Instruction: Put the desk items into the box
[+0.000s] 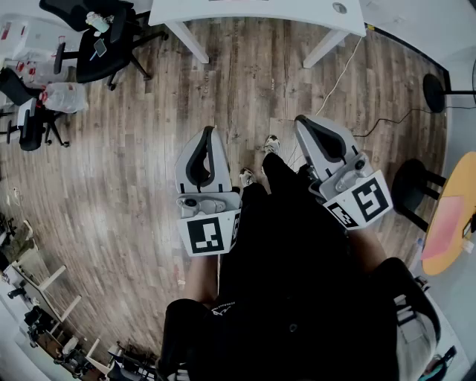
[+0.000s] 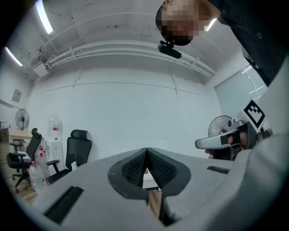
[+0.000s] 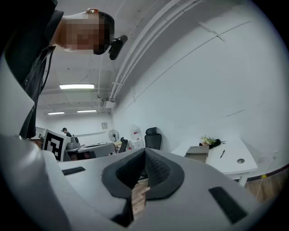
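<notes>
Both tools hang over the brown wood-plank floor (image 1: 141, 186), well short of the white rectangular desk (image 1: 253, 11). Left gripper (image 2: 146, 151): its ribbed black pads are pressed together with nothing caught in them. Right gripper (image 3: 145, 151): same story, pinched closed and empty. Over on that desk, the brown cardboard box (image 3: 198, 153) sits on top, a slim black pen (image 3: 222, 154) lies just beside it, and a dark bundle with a greenish top (image 3: 211, 141) rests behind the box. A black office chair (image 3: 153, 138) stands beside the desk.
</notes>
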`<state>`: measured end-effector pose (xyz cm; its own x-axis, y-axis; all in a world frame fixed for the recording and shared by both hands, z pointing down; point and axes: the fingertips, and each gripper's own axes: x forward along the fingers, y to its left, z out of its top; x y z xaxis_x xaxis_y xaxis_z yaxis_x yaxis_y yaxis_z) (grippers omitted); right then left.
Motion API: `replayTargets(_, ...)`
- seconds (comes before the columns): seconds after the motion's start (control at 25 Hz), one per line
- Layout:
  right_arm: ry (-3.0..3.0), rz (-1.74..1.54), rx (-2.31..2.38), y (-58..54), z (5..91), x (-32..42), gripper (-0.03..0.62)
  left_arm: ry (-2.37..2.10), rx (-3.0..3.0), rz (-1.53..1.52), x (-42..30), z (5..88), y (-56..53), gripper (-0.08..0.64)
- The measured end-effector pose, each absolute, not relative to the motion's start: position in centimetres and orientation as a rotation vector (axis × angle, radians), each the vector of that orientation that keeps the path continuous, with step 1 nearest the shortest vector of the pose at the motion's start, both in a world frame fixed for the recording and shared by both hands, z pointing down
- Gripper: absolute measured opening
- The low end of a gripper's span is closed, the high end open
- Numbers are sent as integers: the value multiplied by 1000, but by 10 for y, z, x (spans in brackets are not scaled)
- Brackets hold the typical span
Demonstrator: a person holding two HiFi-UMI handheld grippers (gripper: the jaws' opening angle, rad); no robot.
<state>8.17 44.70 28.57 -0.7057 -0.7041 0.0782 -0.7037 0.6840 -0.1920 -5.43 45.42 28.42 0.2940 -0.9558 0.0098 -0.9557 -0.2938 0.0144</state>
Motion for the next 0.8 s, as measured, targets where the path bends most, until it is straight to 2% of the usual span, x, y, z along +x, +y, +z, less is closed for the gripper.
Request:
replayTargets(0.36, 2812, -349, -1287, 552, 273, 22, -2, -1877, 2422, -4, -136, 292, 567, 8)
replayTargets(0.8, 2788, -208, -1362, 600, 248, 24, -2, -1927, 2529, 8, -133, 270, 600, 8)
